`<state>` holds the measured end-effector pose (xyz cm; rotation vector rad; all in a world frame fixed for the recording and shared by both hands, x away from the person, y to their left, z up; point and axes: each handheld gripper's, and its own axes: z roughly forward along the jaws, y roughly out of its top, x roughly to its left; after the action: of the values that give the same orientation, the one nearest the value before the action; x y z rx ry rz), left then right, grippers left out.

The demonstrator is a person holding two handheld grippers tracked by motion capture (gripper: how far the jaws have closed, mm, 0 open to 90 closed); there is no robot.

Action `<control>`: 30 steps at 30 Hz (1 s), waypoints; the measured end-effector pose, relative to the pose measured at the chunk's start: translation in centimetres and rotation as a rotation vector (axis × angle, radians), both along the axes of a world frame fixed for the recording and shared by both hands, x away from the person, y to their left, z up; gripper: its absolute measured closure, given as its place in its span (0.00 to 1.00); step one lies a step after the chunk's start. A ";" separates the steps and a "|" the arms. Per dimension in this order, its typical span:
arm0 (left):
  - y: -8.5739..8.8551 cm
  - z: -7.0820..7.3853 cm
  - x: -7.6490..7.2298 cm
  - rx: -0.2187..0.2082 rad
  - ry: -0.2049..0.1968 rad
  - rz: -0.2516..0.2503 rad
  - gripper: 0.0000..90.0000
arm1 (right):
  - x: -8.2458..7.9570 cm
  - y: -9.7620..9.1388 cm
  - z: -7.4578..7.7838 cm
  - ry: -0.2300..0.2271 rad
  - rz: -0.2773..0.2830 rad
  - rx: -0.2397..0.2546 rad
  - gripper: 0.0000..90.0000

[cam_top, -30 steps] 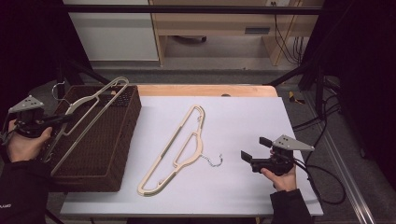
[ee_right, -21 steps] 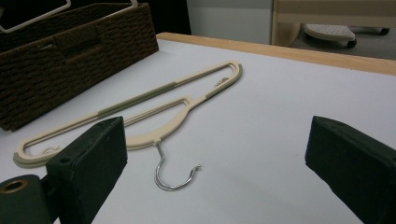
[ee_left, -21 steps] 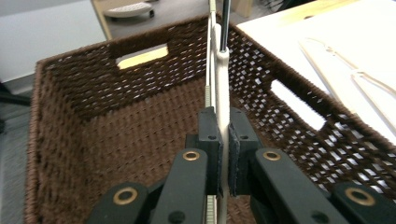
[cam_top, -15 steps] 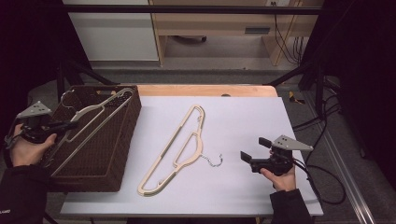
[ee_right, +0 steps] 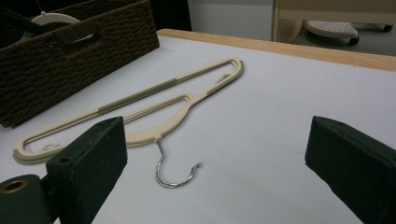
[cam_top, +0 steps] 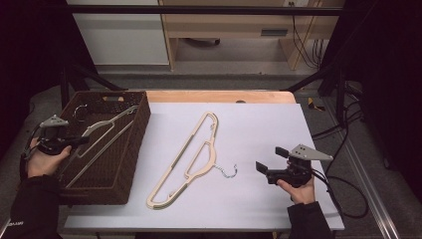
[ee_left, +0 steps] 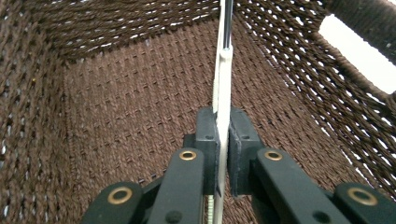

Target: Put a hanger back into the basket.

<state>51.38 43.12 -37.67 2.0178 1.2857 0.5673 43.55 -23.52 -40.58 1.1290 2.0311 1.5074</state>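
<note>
Left hand-held gripper is clamped on a cream hanger inside the brown wicker basket. Right hand-held gripper hovers with jaws wide apart, right of the basket, near a second hanger on the desk.

Matt plastic hanger; rough woven wicker basket.

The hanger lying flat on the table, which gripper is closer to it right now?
Right. The right gripper sits open just beside the table hanger, near its hook. The left gripper is over in the basket, clamping another hanger.
</note>
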 end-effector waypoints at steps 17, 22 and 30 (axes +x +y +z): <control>1.5 -1.1 0.9 0.072 0.133 0.232 0.72 | 0.0 0.0 0.0 0.000 0.001 -0.002 0.07; 1.7 -1.4 1.1 0.081 0.158 0.271 0.63 | 0.0 0.0 0.0 0.002 -0.004 0.005 0.07; 2.2 -1.4 0.9 0.074 0.190 0.297 0.55 | -0.1 0.0 0.1 -0.001 -0.001 0.010 0.07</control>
<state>52.24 45.29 -39.06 1.9917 1.7203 0.5758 43.46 -23.55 -40.47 1.1327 2.0244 1.5188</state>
